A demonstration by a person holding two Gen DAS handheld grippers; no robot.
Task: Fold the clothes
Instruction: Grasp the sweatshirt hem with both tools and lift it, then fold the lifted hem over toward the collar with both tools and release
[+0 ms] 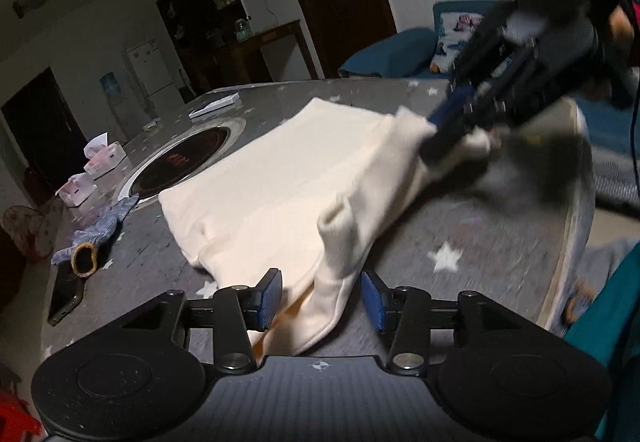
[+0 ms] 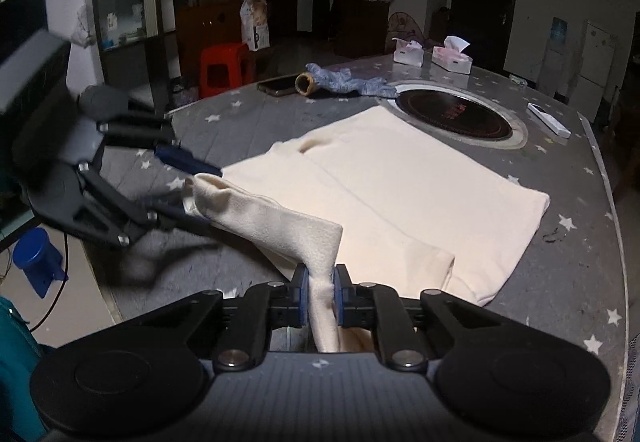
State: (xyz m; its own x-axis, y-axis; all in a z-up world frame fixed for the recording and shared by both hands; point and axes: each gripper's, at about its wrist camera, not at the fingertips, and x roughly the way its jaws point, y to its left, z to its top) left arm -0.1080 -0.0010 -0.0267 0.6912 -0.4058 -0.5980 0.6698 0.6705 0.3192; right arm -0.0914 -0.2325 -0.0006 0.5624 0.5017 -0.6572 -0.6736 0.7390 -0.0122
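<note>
A cream garment (image 1: 280,178) lies mostly flat on the grey star-patterned table (image 1: 460,238); it also shows in the right wrist view (image 2: 400,186). My left gripper (image 1: 322,298) is open, its blue pads on either side of a raised sleeve end that lies between them without being pinched. In the right wrist view the left gripper (image 2: 196,186) stands open at the sleeve cuff. My right gripper (image 2: 321,290) is shut on the sleeve fabric and lifts it off the table. In the left wrist view the right gripper (image 1: 452,138) grips the cloth at the far right.
An inset round cooktop (image 2: 456,114) sits beyond the garment. Blue knitted gloves (image 2: 344,80), a phone (image 2: 276,84), tissue boxes (image 2: 452,58) and a white remote (image 2: 548,120) lie at the far side. The table edge (image 1: 568,242) runs close by on the right.
</note>
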